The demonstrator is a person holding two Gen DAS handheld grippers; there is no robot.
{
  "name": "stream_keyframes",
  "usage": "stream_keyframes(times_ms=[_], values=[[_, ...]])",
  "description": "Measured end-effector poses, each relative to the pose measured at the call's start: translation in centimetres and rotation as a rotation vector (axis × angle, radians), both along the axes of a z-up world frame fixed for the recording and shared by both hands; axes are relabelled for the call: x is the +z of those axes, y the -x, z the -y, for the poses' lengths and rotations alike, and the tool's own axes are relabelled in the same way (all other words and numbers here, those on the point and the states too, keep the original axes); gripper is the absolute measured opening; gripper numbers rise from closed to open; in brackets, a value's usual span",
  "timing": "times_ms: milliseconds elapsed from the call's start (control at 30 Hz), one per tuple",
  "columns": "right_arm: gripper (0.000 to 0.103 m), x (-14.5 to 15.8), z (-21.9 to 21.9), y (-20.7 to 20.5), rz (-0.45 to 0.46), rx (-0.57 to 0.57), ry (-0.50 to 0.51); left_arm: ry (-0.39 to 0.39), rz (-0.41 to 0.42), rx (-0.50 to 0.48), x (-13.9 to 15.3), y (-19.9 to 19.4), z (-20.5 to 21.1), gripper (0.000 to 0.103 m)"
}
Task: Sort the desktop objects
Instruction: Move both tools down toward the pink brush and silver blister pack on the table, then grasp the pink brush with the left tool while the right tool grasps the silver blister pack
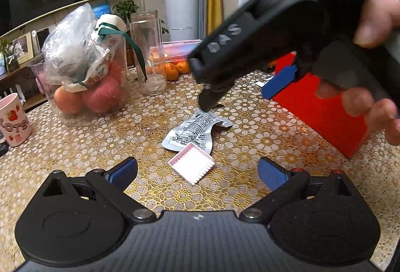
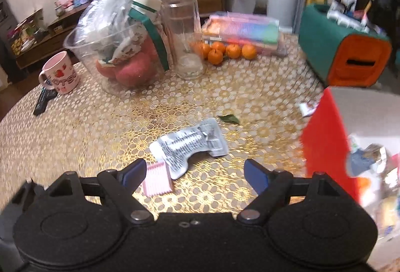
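Both your tools are spread wide with nothing between the pads: the left tool hovers low over the worktop, and the right tool hangs beside the red box at the worktop's right edge. That box already holds some wrappers, so I judge the sorting partly done. Left out near the worktop's middle are the silver foil packet, the pink comb touching its near end, and a green leaf just beyond. A small wrapper lies near the box.
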State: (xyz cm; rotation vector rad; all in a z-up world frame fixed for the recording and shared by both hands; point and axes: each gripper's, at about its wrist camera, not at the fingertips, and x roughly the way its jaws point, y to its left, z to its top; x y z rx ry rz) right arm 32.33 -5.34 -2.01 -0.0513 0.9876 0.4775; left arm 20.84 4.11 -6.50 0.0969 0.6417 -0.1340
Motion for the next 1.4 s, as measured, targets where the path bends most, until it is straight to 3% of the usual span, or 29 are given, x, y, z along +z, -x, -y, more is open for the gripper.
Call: stream_keyframes(times_ms=[300,500,767,1067,1267,1400], values=[[0.085,-3.2,-3.0,-4.1,-0.105,-0.100,-0.017,-0.043,0.027,-0.019,-1.7,-1.6,-1.1,0.103],[0.082,-5.4,-3.9,-5.9,-0.237,-0.178,-0.061,-0.029,0.018,0.013,-3.0,-2.2,-2.3,0.103],[0.074,-6.6,-5.6,-7.2,-0.246,-0.183,-0.032,-0.047,0.021,-0.005,-3.8,-2.9,-1.7,0.102],[0.066,-6.9,-7.5,-7.5,-0.189,-0.095,0.060,-0.082,0.014,-0.047,-4.9,-4.5,-0.3,0.100],[0.063,-7.0,-8.1,-7.1,-0.155,-0.062,0.107,-0.080,-0.016,-0.067,-5.7,-5.1,0.4,0.075],[0.059,-6.9,-7.9,-7.1,-0.151,-0.058,0.113,-0.066,-0.012,-0.073,-5.8,-5.0,0.5,0.067]])
